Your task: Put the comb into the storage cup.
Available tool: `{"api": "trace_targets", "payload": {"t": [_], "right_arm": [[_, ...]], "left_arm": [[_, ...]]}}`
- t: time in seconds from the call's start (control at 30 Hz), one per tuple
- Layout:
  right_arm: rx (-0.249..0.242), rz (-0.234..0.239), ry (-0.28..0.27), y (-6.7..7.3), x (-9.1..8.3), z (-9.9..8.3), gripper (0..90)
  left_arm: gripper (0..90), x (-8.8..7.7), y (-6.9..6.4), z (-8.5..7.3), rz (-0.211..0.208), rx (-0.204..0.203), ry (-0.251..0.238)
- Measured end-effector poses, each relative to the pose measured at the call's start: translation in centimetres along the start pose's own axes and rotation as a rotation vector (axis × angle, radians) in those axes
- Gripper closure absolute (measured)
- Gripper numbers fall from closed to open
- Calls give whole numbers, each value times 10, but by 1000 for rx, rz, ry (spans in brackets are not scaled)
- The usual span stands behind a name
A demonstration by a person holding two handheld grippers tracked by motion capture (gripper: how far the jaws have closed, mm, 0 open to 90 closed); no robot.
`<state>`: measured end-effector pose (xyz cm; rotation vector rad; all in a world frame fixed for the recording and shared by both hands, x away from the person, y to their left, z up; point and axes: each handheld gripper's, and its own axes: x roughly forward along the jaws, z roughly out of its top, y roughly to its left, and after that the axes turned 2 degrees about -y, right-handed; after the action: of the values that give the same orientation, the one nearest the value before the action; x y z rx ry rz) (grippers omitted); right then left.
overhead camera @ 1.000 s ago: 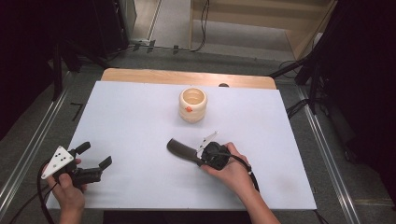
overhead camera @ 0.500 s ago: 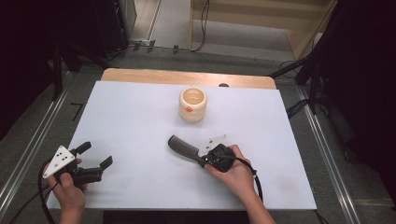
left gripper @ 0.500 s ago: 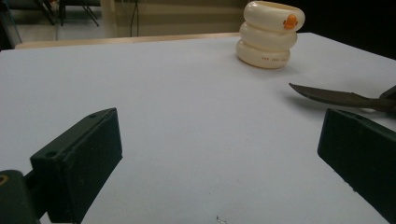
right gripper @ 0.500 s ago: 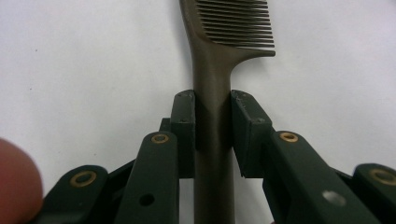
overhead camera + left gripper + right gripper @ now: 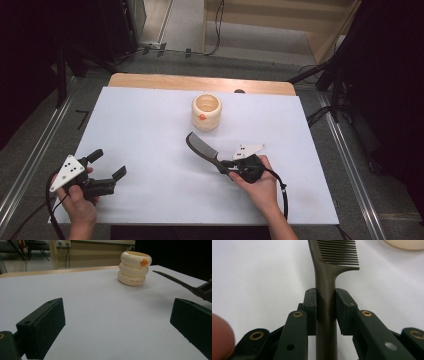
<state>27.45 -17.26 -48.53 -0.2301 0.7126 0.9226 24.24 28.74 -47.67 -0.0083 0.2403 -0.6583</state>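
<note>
**Comb held in right gripper over white table**

The right gripper (image 5: 226, 165) clamps the handle of a dark, slim plastic comb (image 5: 199, 146) between its two black jaws — in the right gripper view the pads press the handle (image 5: 325, 302) from both sides, the teeth pointing away from the camera. From the high view the comb slants up and to the left from the gripper, near the middle of the white-covered table (image 5: 150, 125). The left gripper view shows its blade raised clear of the surface. Beyond the comb, well apart from it, stands a cream-coloured cup shaped like three stacked rings with a small orange mark on its side (image 5: 206, 112). The left gripper (image 5: 107, 166) rests low at the table's near left corner — jaws spread wide, nothing between them.
</note>
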Motion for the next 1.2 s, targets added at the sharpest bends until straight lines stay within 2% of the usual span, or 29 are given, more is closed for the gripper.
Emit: {"api": "trace_targets", "payload": {"t": [0.13, 0.4, 0.73, 0.87, 1.03, 1.2], "right_arm": [[0, 5, -30, -1, -3, 0, 705], [10, 18, -110, -1, -8, -3, 705], [39, 44, -180, 0, -10, -5, 705], [36, 52, -209, 0, -11, -6, 705], [36, 56, -234, 2, -12, -7, 704], [23, 56, -257, 3, -12, -7, 704]], "left_arm": [[0, 2, -10, 4, -10, 5, -13], [0, 11, -29, 17, -53, 26, -6], [0, 27, -44, 28, -79, 22, -1], [0, 35, -52, 34, -107, 16, -8], [0, 47, -65, 42, -152, 32, -10], [0, 59, -73, 46, -193, 31, -7]]}}
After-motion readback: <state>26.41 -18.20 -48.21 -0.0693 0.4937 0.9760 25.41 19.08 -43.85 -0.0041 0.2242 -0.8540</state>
